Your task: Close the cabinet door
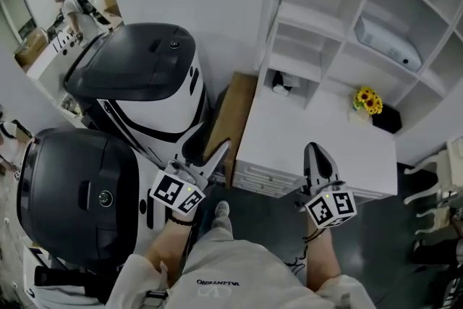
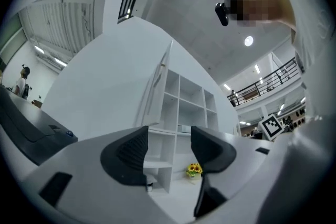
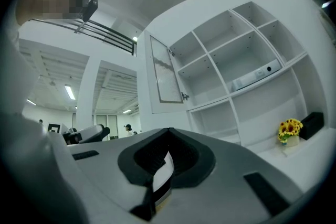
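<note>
Cabinet door (image 3: pixel 164 73) open, shelves (image 1: pixel 309 17) cut off above

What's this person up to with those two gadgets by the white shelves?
A person stands facing a white shelf unit with a gripper in each hand. The cabinet door on the unit's upper left stands open, and neither gripper touches it. The left gripper has its jaws apart, while the right gripper has them together.
</note>
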